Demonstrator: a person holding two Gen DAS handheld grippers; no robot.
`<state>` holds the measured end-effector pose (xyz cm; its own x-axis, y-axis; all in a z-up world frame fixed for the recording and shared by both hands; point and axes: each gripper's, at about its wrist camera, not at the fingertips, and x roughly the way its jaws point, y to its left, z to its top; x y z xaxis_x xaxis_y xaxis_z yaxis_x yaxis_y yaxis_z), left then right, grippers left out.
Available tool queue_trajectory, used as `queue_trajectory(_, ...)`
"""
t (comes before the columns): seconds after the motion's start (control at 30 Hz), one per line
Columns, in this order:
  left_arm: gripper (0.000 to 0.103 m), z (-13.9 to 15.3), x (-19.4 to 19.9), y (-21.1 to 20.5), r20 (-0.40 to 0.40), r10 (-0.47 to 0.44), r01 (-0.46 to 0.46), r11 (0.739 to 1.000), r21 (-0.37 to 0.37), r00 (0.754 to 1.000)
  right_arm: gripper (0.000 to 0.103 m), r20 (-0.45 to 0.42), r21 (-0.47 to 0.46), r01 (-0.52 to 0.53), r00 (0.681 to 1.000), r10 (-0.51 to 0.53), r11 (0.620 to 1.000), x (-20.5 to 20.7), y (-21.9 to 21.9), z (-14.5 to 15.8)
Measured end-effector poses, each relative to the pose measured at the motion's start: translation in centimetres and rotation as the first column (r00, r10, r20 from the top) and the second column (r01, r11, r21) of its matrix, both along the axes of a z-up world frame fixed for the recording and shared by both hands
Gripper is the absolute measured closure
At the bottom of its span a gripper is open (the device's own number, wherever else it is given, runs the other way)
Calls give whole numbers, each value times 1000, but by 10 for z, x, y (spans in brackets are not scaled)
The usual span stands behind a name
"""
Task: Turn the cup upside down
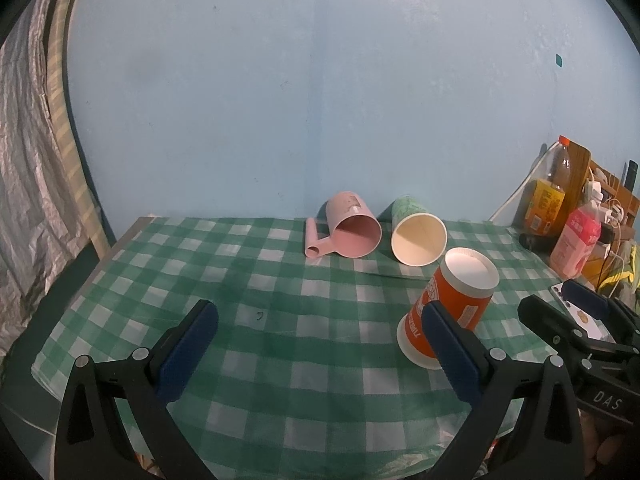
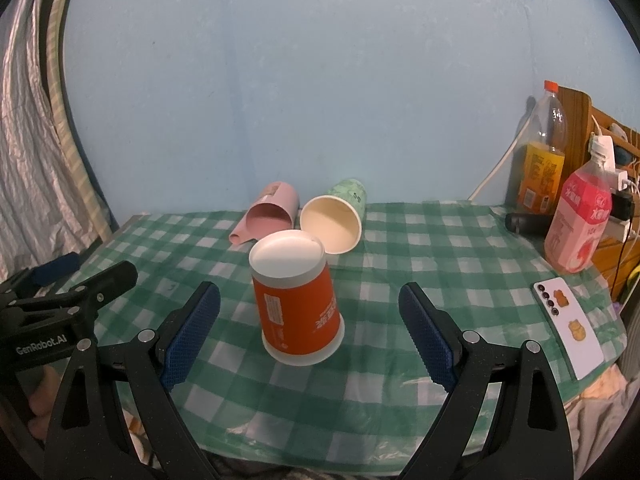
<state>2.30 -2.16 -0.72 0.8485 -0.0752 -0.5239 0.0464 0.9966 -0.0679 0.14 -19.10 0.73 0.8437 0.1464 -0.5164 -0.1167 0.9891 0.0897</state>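
An orange paper cup (image 2: 298, 304) stands upside down on the green checked tablecloth (image 2: 420, 248), its white base up; it also shows in the left wrist view (image 1: 452, 308). A green paper cup (image 2: 334, 216) and a pink cup with a handle (image 2: 270, 216) lie on their sides behind it, mouths toward me. My right gripper (image 2: 310, 324) is open, its fingers on either side of the orange cup and apart from it. My left gripper (image 1: 320, 340) is open and empty to the left of the orange cup.
A juice bottle (image 2: 540, 160) and a pink drink bottle (image 2: 576, 224) stand at the back right beside a wooden rack with cables. A phone (image 2: 568, 328) lies near the table's right edge. A blue wall rises behind the table.
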Motion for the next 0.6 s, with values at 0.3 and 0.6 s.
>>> queue_trajectory(0.3,1,-1,1,-1,-5,-8,8,1000,4,1000,13,0,1,1,1000,-1,1000,0,1,0)
queue_trajectory(0.6,1,-1,-1,-1,-4,-16,16,1000,4,1000,13,0,3,2,1000,-2,1000,0,1,0)
